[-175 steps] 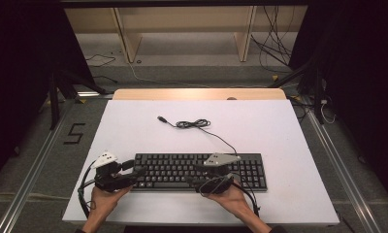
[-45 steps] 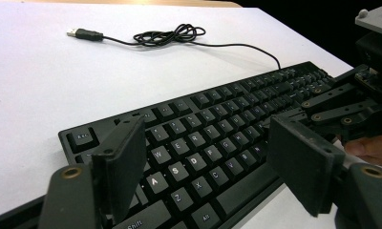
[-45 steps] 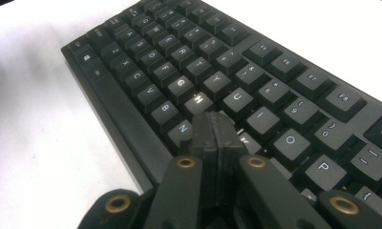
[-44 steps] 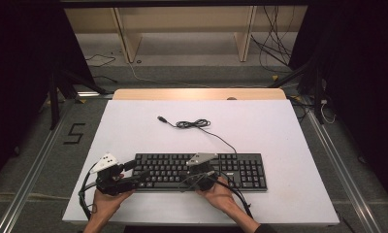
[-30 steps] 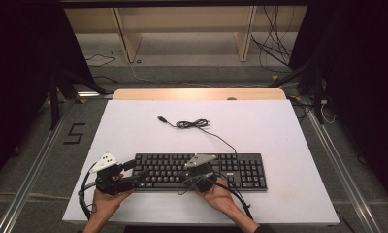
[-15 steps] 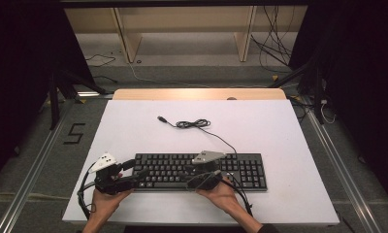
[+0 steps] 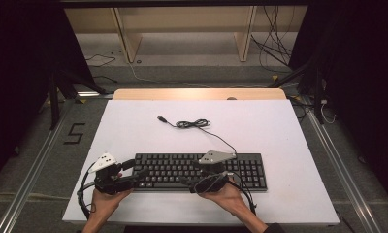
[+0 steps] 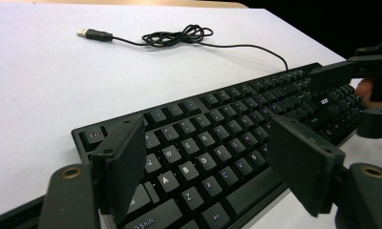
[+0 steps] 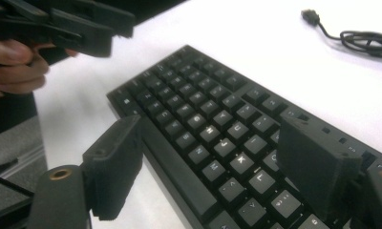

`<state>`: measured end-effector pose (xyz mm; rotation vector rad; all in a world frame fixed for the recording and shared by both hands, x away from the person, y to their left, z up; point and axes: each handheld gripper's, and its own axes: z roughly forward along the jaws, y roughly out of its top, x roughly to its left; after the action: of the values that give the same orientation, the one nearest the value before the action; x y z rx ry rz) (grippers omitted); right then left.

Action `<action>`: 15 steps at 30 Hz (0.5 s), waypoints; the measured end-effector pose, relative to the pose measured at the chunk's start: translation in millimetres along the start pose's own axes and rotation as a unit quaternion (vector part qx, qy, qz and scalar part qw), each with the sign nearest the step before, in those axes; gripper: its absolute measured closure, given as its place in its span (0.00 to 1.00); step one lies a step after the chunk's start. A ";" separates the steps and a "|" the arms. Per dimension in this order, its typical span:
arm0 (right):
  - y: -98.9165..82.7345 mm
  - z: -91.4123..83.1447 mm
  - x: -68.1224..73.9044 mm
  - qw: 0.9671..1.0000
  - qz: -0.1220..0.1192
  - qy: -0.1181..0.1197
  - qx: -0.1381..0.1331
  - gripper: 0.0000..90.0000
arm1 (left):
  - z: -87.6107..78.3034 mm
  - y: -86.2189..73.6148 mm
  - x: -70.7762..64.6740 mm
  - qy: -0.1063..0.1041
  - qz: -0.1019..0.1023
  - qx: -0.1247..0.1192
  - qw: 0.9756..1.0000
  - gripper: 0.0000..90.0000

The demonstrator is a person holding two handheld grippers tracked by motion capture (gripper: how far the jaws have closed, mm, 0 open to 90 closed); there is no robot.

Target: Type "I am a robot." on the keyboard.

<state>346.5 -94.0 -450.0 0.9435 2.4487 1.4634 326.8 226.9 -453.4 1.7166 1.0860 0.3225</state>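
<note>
The white bench carries a black keyboard near its front edge. It looks stiff, flat and rather light, so the thin front rim seems the best place to hold. Its soft cable lies coiled behind. The left gripper stands open over the left keys. The right gripper has just been opening, with nothing held between its jaws.

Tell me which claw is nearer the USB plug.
Left, narrowly. The left claw sits at the keyboard's left end, below-left of the USB plug; the right claw sits at its front edge, farther off.
</note>
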 end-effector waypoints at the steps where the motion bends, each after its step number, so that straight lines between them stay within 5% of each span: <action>1: 0.1 -1.5 0.4 1.000 0.000 0.000 -0.004 0.28 | -0.1 0.0 0.0 0.000 0.000 0.000 1.000 0.32; 9: -1.2 -12.9 4.3 1.000 -0.002 0.003 -0.022 0.32 | -0.2 -0.1 -0.1 0.000 0.001 0.000 1.000 0.32; 15: -4.2 -10.1 5.0 1.000 -0.010 0.004 -0.004 0.55 | 0.4 -0.3 0.1 0.000 0.000 -0.001 1.000 0.32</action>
<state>336.5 -100.0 -447.4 0.9120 2.4490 1.4715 327.0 226.8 -453.8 1.7149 1.0858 0.3221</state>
